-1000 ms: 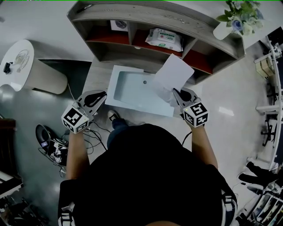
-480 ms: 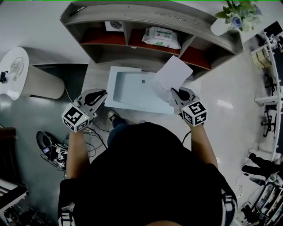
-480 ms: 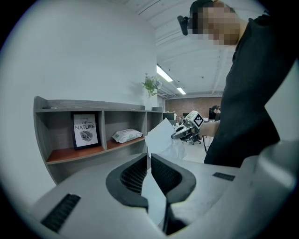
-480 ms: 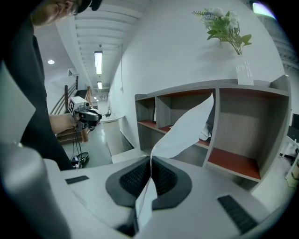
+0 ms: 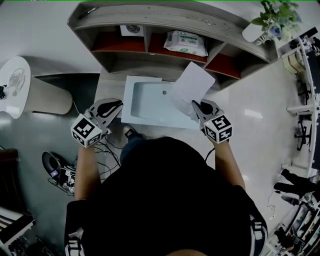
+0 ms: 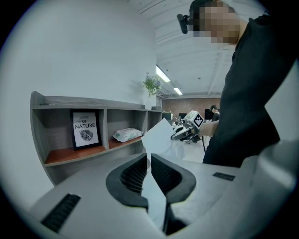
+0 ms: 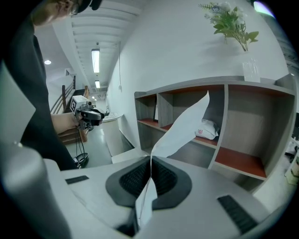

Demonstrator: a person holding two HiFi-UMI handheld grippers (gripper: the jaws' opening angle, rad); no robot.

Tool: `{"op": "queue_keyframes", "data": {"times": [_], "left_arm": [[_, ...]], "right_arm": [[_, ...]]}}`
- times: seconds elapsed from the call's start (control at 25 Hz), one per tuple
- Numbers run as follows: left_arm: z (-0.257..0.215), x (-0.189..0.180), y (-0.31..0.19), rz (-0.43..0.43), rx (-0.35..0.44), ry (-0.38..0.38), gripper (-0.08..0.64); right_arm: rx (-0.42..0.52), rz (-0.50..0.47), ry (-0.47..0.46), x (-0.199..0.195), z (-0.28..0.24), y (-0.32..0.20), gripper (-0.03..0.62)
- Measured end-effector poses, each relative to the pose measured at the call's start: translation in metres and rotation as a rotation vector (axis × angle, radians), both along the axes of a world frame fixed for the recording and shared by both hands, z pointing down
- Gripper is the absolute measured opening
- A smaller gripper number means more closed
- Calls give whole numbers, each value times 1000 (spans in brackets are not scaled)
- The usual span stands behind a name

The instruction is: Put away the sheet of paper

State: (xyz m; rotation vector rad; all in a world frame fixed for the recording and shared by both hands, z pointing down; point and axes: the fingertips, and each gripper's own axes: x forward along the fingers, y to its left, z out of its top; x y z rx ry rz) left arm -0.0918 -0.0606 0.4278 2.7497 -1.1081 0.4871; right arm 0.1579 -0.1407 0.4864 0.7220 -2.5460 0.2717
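Right gripper: the jaws are pressing fully together on the lower edge of the sheet of paper, and the right gripper view is showing the sheet pinched in the line where the pads meet. The sheet is hanging in the air, rising from the jaws and curling slightly. It is overlapping the right edge of the pale rectangular tray and the front edge of the shelf unit, and it is touching neither that can be seen.

Left gripper: the jaws are standing a narrow gap apart and are gripping nothing. This gripper is hovering just off the left edge of the tray, well apart from the sheet.

Shelf unit: a pack of wipes is lying in the middle compartment, and a framed print is standing upright in the compartment to its left. A potted plant is sitting at the right end of the top.
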Motion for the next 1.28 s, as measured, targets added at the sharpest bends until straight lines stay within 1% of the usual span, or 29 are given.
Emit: {"op": "queue_keyframes", "data": {"times": [0.36,0.72,1.0,1.28], "left_arm": [[0,-23,-11,17,-12,-1,23],[6,-40,-15,30,-34,-7,23],[11,-58,-11,6,-53,-11,23],[17,-75,-2,-25,-72,-22,23]], "right_arm": [[-49,-17,-3,-32,17,8,14],[-96,-78,-14,-67,35,21,14],[-126,-142,-28,-96,49,28,14],[-169,-180,-45,-116,73,31,14]]}}
